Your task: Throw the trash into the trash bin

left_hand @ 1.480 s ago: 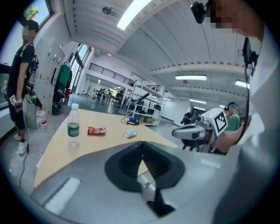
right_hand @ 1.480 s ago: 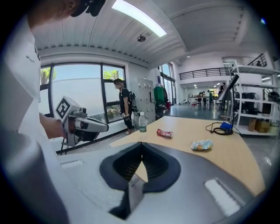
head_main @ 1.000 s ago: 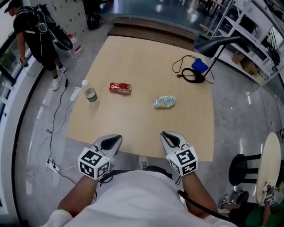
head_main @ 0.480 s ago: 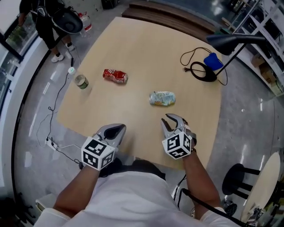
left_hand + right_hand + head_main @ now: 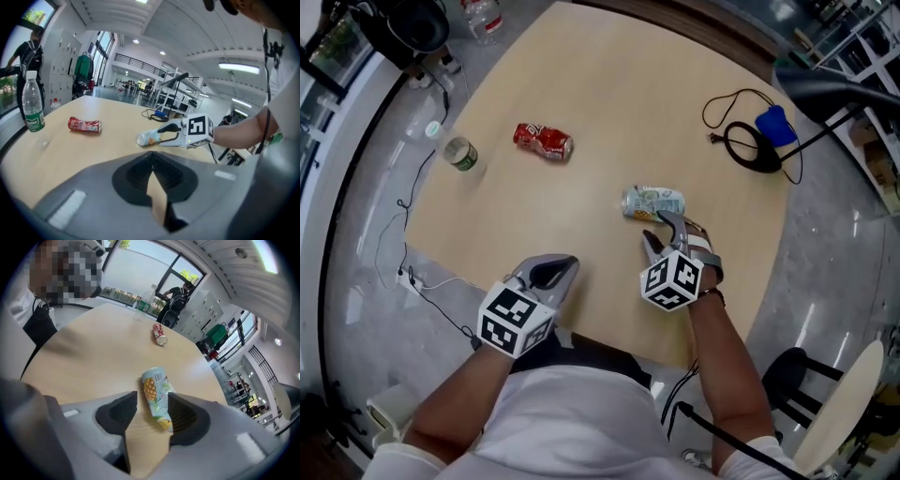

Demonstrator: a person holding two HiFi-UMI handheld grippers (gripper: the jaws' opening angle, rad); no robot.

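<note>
A crushed pale-green can (image 5: 653, 202) with a pineapple print lies on the round wooden table (image 5: 609, 84). My right gripper (image 5: 662, 229) points down at it, and its jaws have just been opening. They now stand open, with the can's (image 5: 157, 392) near end on the table between the fingertips. Neither pad presses on it. My left gripper (image 5: 555, 273) hovers over the table's near edge, shut and empty (image 5: 152, 157). A crushed red can (image 5: 543, 141) lies further left. From the left gripper view, the right gripper (image 5: 168, 133) sits just beside the pale can (image 5: 149, 137).
A plastic bottle (image 5: 460, 154) with a green label stands near the table's left edge. A black desk lamp's base (image 5: 749, 150) with its cord and a blue object (image 5: 775, 124) sit at the far right. Cables run across the grey floor (image 5: 375, 244) to the left.
Both grippers have moved forward over the table. The right one rolled, dropped to the pale can and opened its jaws. The left stayed shut.
</note>
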